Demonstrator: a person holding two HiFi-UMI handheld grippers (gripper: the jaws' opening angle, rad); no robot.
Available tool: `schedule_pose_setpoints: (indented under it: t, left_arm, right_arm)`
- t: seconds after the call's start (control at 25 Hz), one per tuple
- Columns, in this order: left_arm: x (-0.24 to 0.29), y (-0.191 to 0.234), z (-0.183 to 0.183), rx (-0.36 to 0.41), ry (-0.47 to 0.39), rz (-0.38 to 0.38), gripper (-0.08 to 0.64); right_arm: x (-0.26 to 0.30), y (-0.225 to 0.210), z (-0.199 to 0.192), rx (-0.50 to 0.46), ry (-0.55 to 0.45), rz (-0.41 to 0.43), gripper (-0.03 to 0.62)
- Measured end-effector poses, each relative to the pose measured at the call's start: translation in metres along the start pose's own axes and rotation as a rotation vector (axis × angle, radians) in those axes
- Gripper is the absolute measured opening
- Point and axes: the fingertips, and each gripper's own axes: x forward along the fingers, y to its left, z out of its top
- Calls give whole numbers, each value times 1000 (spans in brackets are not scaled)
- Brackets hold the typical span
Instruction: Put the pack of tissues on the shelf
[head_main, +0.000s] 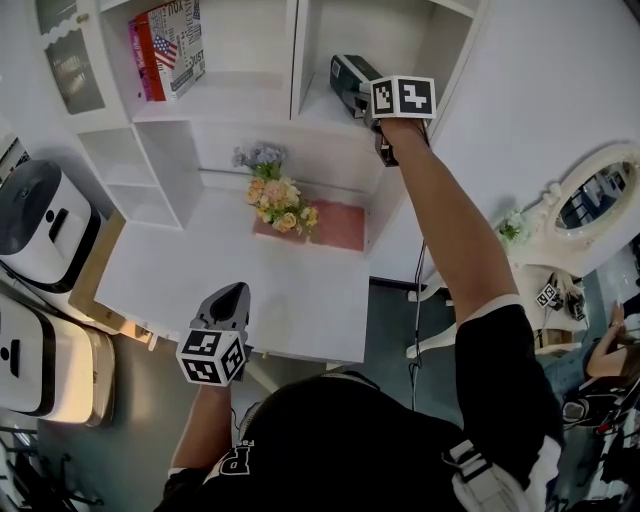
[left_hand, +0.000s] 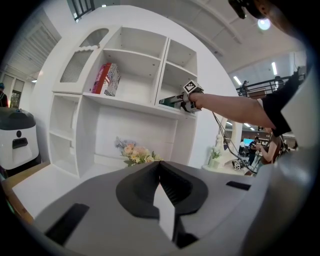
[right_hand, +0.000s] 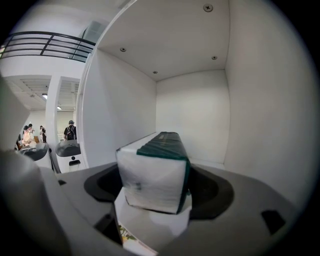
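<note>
Tissues (right_hand: 156, 172) are clamped in the right gripper (head_main: 362, 92), inside the shelf's (right_hand: 215, 125) upper right compartment. Placing looks nearly done; next, lower and release. Left gripper (left_hand: 162, 200) hangs closed and empty below the shelf.

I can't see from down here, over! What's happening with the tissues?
Right gripper shut on pack of tissues, inside upper right shelf compartment. Left gripper shut, empty, above desk. Nothing else in that compartment.
</note>
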Motion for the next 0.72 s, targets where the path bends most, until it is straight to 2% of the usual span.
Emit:
schedule_pose_setpoints:
  t: [0.36,0.6,0.72]
  left_arm:
    - [1,-7,-6,-4,21,-21,14]
    - [3,-9,-7,-5,25,-30,14]
    - [6,-14,-7,-1,29,-46,14]
  right_arm:
    - [-8,1,0,-51,-49,-36,417]
    - [-22,8,-3,-49,-60,-8,422]
    - [-38,15,-5,-86,-69,-1,422]
